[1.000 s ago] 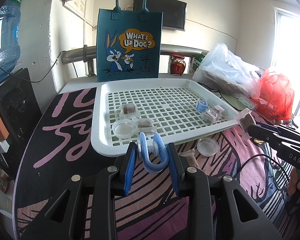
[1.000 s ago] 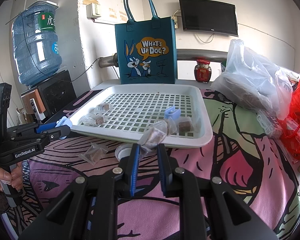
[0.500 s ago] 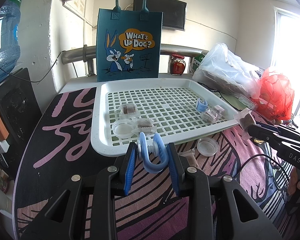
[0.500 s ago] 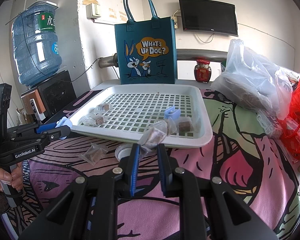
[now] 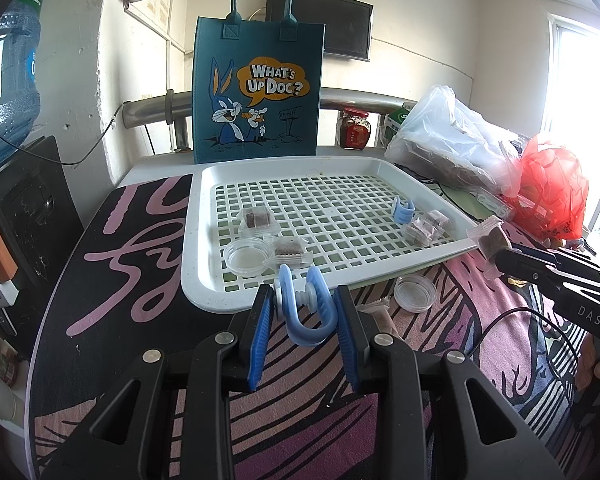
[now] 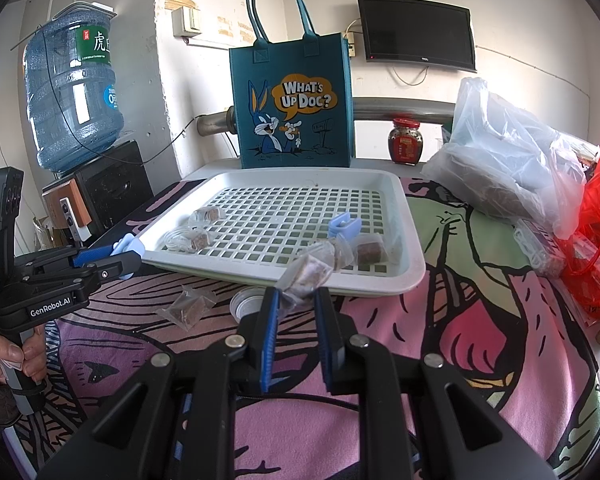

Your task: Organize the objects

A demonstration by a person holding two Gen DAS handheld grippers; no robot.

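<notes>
Blue plastic clip (image 5: pixel 306 312) sits pinched in your left hand-held gripper (image 5: pixel 305 312), pads pressing its two sides, just short of the near rim of the white slotted tray (image 5: pixel 204 296). Your right hand-held gripper (image 6: pixel 296 300) is pressed together on a clear-wrapped brown cube packet (image 6: pixel 306 276), which sticks out ahead of its tips, right at the tray's near edge. Both loads look ready to drop in. Carry each forward past the rim before you let go, so nothing lands on the lip and slides back onto the patterned cloth (image 6: pixel 440 320). For the left, aim ahead into bare grid; the round clear lid (image 5: pixel 246 258) and a wrapped cube (image 5: pixel 288 248) lie just ahead of it, so go beyond or to the side. For the right, two packets and another blue clip (image 6: pixel 344 227) lie just ahead; set down beside them. Low release. Still outside the tray: a packet (image 6: pixel 186 310) and a round lid (image 6: pixel 246 304), ahead-left of the right tips.
</notes>
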